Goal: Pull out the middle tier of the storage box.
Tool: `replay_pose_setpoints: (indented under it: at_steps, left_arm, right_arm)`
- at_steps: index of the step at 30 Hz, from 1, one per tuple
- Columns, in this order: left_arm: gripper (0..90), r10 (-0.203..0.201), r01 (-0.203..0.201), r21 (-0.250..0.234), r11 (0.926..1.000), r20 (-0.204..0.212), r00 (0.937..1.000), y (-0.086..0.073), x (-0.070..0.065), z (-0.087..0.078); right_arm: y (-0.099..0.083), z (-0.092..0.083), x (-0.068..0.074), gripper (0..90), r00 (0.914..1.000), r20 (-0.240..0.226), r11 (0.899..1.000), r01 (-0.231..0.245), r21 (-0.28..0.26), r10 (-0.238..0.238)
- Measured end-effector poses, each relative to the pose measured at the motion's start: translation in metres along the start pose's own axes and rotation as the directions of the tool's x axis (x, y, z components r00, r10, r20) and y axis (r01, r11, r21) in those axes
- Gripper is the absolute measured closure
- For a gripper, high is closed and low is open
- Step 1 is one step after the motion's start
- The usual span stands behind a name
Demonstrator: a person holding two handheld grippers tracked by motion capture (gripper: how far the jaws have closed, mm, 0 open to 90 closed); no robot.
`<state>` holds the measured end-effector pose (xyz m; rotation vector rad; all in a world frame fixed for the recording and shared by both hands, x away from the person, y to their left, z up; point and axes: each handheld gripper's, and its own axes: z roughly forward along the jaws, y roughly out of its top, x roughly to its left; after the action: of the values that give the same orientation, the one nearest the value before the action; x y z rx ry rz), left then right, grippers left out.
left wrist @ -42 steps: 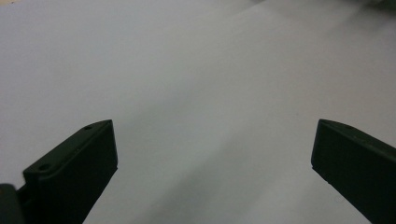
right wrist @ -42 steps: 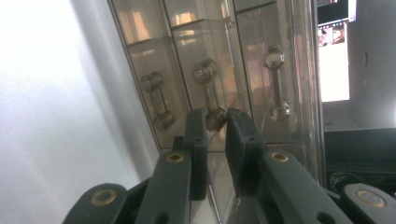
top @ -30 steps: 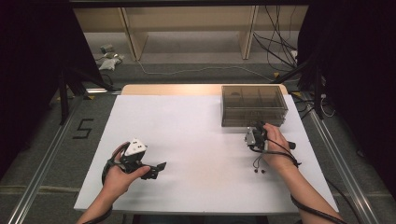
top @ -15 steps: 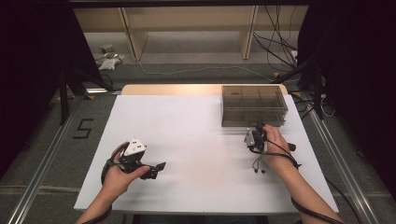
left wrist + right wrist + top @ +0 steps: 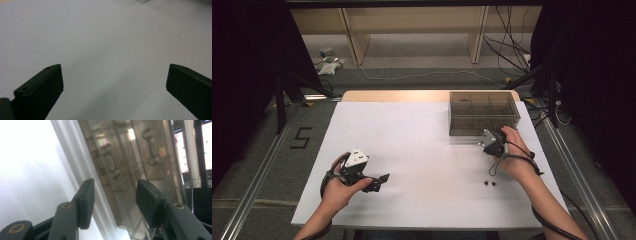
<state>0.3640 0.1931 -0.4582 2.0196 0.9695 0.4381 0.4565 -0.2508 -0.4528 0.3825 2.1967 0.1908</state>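
Smoked-clear compartment box (image 5: 483, 113) sits at the far right of the white worktop (image 5: 422, 150), dividers and small dark parts showing through its walls. Right gripper (image 5: 490, 141), just at its near wall, has just been spreading its fingers (image 5: 86, 200), nothing between; left gripper (image 5: 379, 181) is released.

Bare forearms, black grippers with brass-ringed screws, left gripper (image 5: 379, 181) topped by a pale three-cornered plate, black cables looped around wrists

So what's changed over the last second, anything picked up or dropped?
The right gripper has edged up against the front of the smoked box, and its jaws have just been opening; nothing sits between them. No grab or release shows. The left gripper stays put, open and empty on the table, and the two small dark bits lie where they were.
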Motion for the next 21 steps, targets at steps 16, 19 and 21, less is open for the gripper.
replay_pose_setpoints:
  at_steps: [16, 19, 21]
  left_arm:
    - [2.2, -0.006, 0.006, -0.003, 1.0000, 0.000, 1.0000, 0.000, 0.000, 0.001]
    - [2.3, -0.002, 0.002, 0.000, 1.0000, 0.002, 1.0000, 0.000, 0.000, 0.001]
    - [2.5, -0.006, 0.006, -0.003, 1.0000, 0.001, 1.0000, 0.000, 0.000, 0.001]
  right_arm:
    - [-0.014, 0.022, -0.056, 57.2, 0.9656, -0.260, 0.997, 0.015, 0.070, 0.003]
    - [-0.013, 0.025, -0.059, 63.3, 0.9595, -0.282, 0.996, 0.032, 0.079, -0.009]
    - [-0.011, 0.027, -0.062, 69.3, 0.9526, -0.303, 0.995, 0.054, 0.080, -0.027]
